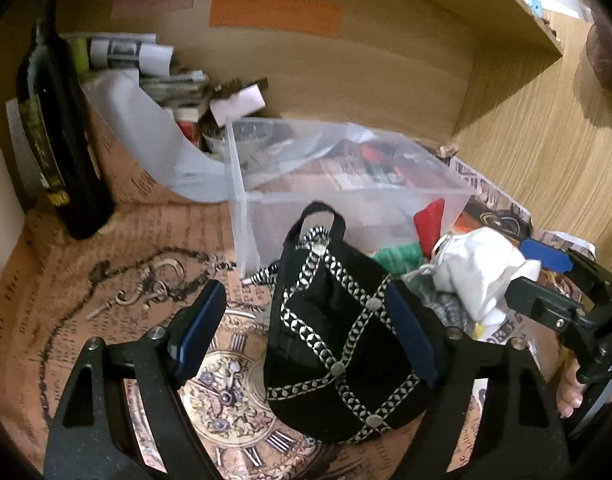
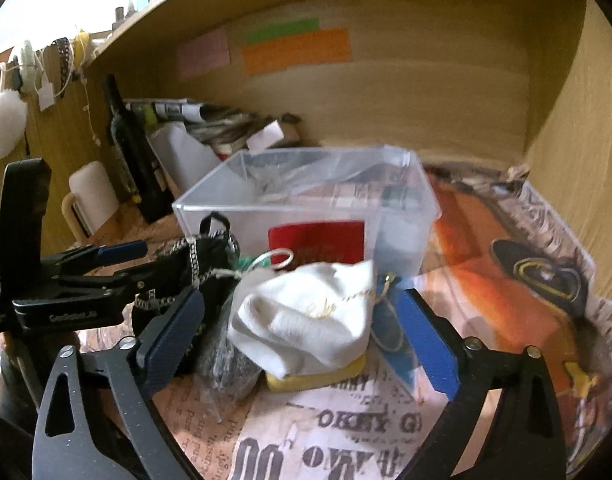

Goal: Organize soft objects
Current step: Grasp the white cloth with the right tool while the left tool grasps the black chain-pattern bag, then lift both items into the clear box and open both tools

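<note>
A black pouch with silver chain trim (image 1: 337, 340) stands on the printed table cover, between the open fingers of my left gripper (image 1: 306, 332); its right pad touches the pouch side. A white drawstring bag (image 2: 309, 316) lies on a yellow sponge (image 2: 317, 378), between the open fingers of my right gripper (image 2: 302, 340). The white bag also shows in the left wrist view (image 1: 481, 268), with the right gripper (image 1: 541, 276) around it. A clear plastic box (image 1: 345, 184) stands behind both; it also shows in the right wrist view (image 2: 306, 200). A red item (image 2: 315, 242) shows through its wall.
A dark wine bottle (image 1: 54, 140) stands at the left, with rolled papers and clutter (image 1: 154, 76) behind. A grey glittery piece (image 2: 226, 364) and a green soft item (image 1: 397, 256) lie by the pouches. A wooden shelf wall (image 2: 385, 92) with coloured notes closes the back.
</note>
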The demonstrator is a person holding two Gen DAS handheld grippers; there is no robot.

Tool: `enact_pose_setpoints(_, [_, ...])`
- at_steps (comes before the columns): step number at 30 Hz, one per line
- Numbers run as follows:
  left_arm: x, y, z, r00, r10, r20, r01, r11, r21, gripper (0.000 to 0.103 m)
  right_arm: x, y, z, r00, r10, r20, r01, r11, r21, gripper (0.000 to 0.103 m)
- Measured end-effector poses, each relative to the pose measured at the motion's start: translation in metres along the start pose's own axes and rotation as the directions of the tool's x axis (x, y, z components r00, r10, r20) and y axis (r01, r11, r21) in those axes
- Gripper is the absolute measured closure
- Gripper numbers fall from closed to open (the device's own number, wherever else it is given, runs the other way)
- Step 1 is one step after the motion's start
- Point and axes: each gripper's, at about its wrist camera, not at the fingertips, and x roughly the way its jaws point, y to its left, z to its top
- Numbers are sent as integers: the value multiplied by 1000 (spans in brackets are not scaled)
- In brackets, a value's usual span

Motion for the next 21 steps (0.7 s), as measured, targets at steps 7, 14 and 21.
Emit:
enact_pose_setpoints(7, [22, 9, -6, 996, -46, -79, 42, 998, -51, 59, 13, -4, -4, 999, 14, -52, -13, 1000, 10, 35])
enact_pose_setpoints(14, [18, 5, -6, 997, -41, -59, 39, 999, -25, 76, 13, -4, -4, 999, 24, -47, -23, 1000, 14, 58])
enact_pose_setpoints(21, [7, 3, -3, 999, -33, -26, 32, 999, -21, 86, 4, -9, 1, 1000, 17, -8, -17, 1000, 21, 76])
